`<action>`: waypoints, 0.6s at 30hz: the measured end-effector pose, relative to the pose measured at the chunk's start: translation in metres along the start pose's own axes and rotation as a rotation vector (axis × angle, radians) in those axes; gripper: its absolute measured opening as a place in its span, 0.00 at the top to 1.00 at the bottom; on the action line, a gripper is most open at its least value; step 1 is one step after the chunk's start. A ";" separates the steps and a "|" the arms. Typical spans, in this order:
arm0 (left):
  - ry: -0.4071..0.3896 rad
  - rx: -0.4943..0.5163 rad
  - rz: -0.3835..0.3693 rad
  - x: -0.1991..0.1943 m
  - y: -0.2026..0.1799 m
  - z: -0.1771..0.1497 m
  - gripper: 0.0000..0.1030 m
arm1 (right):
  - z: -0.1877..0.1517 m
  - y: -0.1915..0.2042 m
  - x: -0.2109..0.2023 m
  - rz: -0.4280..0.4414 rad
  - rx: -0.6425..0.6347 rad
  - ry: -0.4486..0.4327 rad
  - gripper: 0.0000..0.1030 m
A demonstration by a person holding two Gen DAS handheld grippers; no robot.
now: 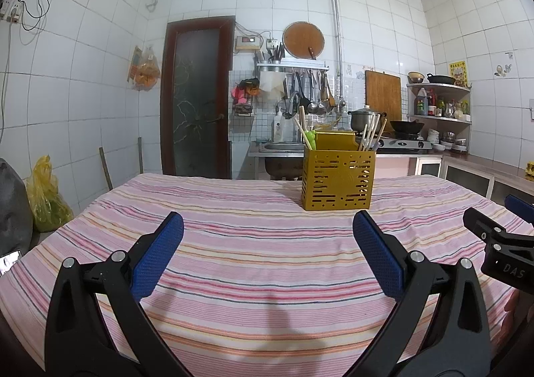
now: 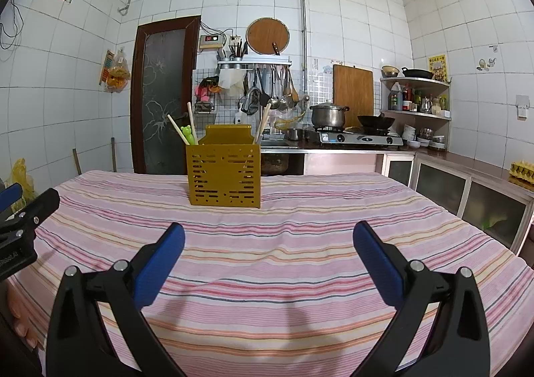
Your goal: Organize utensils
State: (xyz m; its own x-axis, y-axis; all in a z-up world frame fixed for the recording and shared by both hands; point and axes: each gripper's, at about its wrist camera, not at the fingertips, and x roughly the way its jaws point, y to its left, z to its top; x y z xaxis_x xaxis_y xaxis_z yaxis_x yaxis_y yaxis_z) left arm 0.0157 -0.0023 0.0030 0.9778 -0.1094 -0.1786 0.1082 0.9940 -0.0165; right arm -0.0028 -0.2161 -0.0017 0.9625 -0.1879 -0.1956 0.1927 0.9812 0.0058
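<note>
In the left wrist view, the left gripper (image 1: 268,230) is held spread wide and empty above the striped tablecloth (image 1: 233,260), with the yellow utensil holder (image 1: 337,179) seen standing upright near the far edge, chopsticks (image 1: 368,136) and a green utensil (image 1: 310,139) already inside. In the right wrist view, the right gripper (image 2: 268,240) is likewise spread and empty, well apart from the holder (image 2: 224,175). The light holder could be tipped or slid on the loose cloth — a careless reach among the leaning sticks would be the likely cause.
</note>
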 end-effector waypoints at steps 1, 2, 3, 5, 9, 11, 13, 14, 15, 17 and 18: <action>0.000 -0.002 0.000 0.000 0.001 0.000 0.05 | 0.000 0.000 0.000 -0.002 -0.001 -0.001 0.04; 0.001 -0.003 0.000 0.000 0.001 0.000 0.05 | 0.000 0.000 -0.001 -0.002 -0.001 -0.002 0.04; 0.002 -0.003 0.000 0.000 0.002 0.001 0.05 | 0.000 0.001 -0.001 -0.003 -0.002 -0.003 0.04; 0.000 -0.002 0.000 0.000 0.002 0.001 0.05 | 0.001 0.000 -0.002 -0.004 -0.005 -0.005 0.04; -0.006 -0.002 0.002 -0.001 0.002 0.000 0.05 | 0.001 0.000 -0.002 -0.004 -0.004 -0.005 0.04; -0.007 -0.001 0.003 -0.002 0.000 -0.002 0.05 | 0.001 0.000 -0.002 -0.004 -0.003 -0.005 0.04; -0.006 0.000 0.003 -0.002 0.000 -0.002 0.05 | 0.001 0.000 -0.003 -0.005 -0.003 -0.005 0.04; -0.006 0.002 0.004 -0.001 0.000 -0.002 0.05 | 0.001 0.000 -0.003 -0.005 -0.003 -0.005 0.04; -0.008 0.001 0.004 -0.002 0.000 -0.002 0.05 | 0.001 -0.001 -0.003 -0.007 -0.003 -0.006 0.04; -0.012 0.001 0.004 -0.002 0.000 -0.002 0.05 | 0.002 0.001 -0.003 -0.011 -0.005 -0.007 0.04; -0.012 0.001 0.004 -0.002 0.000 -0.002 0.05 | 0.002 0.001 -0.003 -0.013 -0.008 -0.006 0.04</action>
State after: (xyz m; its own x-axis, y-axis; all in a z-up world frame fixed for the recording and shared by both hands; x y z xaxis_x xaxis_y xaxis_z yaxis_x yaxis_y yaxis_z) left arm 0.0128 -0.0025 0.0013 0.9803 -0.1056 -0.1668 0.1046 0.9944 -0.0146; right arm -0.0054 -0.2151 0.0011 0.9612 -0.2005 -0.1893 0.2033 0.9791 -0.0045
